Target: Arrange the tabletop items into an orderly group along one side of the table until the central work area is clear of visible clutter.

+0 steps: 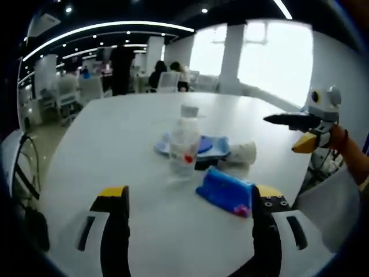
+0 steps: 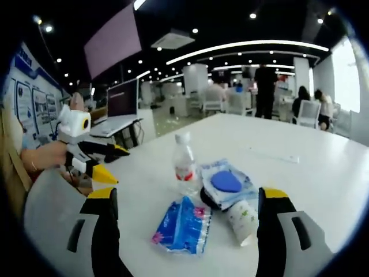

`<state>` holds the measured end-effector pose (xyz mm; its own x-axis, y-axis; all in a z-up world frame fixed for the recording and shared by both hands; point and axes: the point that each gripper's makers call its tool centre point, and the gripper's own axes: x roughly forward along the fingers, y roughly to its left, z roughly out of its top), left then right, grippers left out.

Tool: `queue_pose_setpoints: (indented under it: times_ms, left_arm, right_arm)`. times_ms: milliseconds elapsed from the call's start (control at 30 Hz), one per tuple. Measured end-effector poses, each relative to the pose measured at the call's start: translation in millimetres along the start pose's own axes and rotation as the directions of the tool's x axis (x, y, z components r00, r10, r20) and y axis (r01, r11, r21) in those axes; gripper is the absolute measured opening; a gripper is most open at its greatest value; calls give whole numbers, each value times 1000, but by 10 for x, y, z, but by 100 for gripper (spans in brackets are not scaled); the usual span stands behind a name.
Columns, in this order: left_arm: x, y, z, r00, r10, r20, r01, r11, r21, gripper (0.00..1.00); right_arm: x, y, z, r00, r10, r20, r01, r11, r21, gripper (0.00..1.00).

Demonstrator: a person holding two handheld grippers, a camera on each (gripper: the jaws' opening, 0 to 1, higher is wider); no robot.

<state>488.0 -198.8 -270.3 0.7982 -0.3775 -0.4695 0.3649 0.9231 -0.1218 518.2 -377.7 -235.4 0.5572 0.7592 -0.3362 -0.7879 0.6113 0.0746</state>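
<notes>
A clear water bottle (image 1: 184,141) with a white cap and red label stands mid-table on the white table (image 1: 115,144). Behind it lies a light-blue pouch with a dark blue disc (image 1: 210,144), and a paper cup (image 1: 242,151) lies on its side to the right. A blue tissue packet (image 1: 226,193) lies nearest, between my left gripper's (image 1: 190,196) open jaws. In the right gripper view the bottle (image 2: 184,164), pouch (image 2: 226,182), cup (image 2: 242,218) and packet (image 2: 181,226) sit ahead of my right gripper (image 2: 187,196), open and holding nothing.
The right gripper (image 1: 305,124) hovers past the table's right edge in a hand. The left gripper (image 2: 92,156) hangs off the left edge. A thin white item (image 2: 271,153) lies farther back. A laptop (image 2: 124,107) stands on another desk; people and chairs are beyond.
</notes>
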Motion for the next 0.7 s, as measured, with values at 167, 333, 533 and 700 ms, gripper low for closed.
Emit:
queue_pose_setpoints:
  times_ms: [167,333,533,700]
  left_arm:
    - [22,163,119,998,59,12,-59,998,-27,82]
    - [40,205,386,985,149,82,-144,988,-59,83]
    - [167,137,457,979,182,94,-170,978,-119,81]
    - [320,41,434,976,205,68,-195,971,-136,80]
  right_arm:
    - [-25,-60,-52,999,-36,-7,36,999,9,100]
    - [-20,-137,-60,998,-59,-1,59,998,26,100]
    - [-59,-312,-98,989,-145,-8,144,989,-34,100]
    - [-59,-306,-202,990,-136,-37,134,990,-39,100]
